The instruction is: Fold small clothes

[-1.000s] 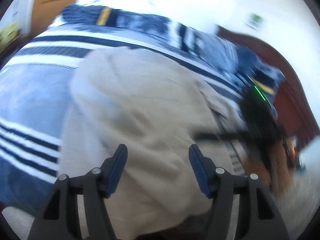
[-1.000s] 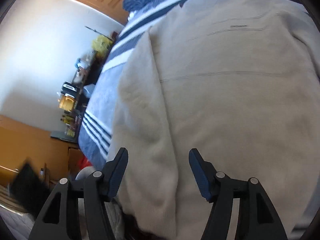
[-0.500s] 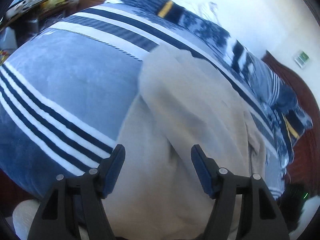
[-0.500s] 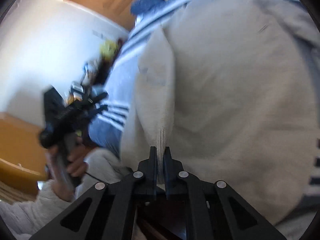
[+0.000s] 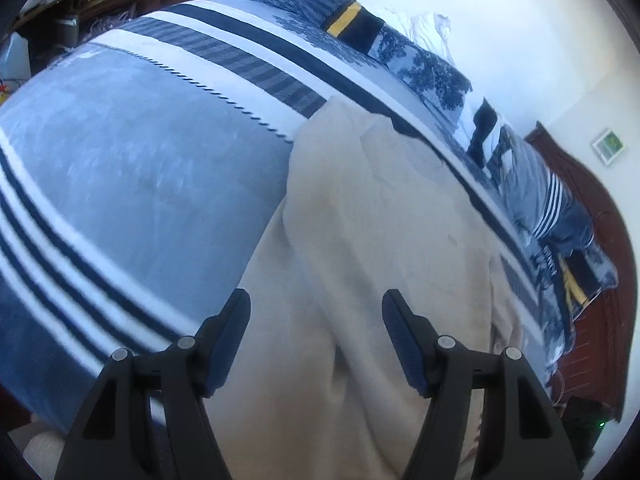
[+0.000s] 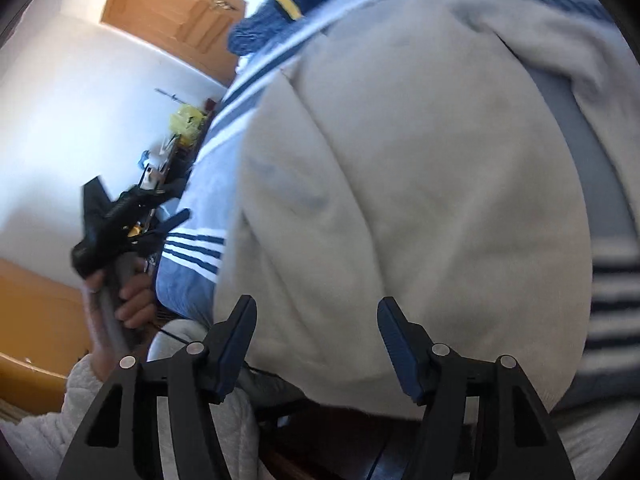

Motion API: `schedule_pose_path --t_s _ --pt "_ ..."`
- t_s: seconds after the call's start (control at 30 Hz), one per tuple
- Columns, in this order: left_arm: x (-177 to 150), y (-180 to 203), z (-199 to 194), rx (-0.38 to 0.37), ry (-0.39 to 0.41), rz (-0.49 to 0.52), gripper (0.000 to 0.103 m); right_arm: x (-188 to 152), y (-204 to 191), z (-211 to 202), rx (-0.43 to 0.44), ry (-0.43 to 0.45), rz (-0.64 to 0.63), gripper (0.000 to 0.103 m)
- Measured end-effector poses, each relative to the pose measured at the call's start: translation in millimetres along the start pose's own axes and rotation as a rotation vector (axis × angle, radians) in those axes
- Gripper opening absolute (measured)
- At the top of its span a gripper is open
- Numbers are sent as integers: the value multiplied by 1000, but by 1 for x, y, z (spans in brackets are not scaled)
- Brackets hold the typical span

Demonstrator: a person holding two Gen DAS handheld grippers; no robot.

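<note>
A beige fleece garment (image 5: 384, 248) lies on the blue-and-white striped blanket (image 5: 132, 168), partly folded over itself. It fills most of the right wrist view (image 6: 420, 184). My left gripper (image 5: 316, 340) is open and empty, hovering above the garment's near left part. My right gripper (image 6: 316, 340) is open and empty above the garment's near edge. The left gripper also shows in the right wrist view (image 6: 120, 220), held in a hand left of the bed, off the garment.
Folded dark blue patterned bedding (image 5: 432, 68) lies along the far side of the bed. A dark wood headboard (image 5: 600, 240) is at the right. A cluttered shelf (image 6: 180, 136) and a wooden door (image 6: 180, 20) stand past the bed's left side.
My right gripper was shut on a pinch of the beige garment half a second ago and is now open and off it. My left gripper stayed open and shifted slightly.
</note>
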State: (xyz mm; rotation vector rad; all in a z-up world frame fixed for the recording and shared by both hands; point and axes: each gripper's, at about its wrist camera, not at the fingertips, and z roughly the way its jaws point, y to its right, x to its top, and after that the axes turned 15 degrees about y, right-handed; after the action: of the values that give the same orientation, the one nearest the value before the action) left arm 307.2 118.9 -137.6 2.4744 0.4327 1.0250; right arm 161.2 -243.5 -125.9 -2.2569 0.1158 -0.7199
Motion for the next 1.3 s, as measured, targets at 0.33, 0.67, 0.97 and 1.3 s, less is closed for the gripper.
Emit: schedule_pose_path --t_s 0.33,0.67,0.97,1.3 --pt "56 -18 87 -40 -38 -151 67 122 -50 91 127 -89 -95 68" --pt "65 -39 145 -105 -65 -212 66 217 -70 265 25 -233 -172 68" --pt "70 -58 166 -163 -103 -321 61 281 -52 411 -69 -279 -151 64" --pt "65 -51 161 -157 -53 -337 5 286 -73 426 -46 -282 -242 7"
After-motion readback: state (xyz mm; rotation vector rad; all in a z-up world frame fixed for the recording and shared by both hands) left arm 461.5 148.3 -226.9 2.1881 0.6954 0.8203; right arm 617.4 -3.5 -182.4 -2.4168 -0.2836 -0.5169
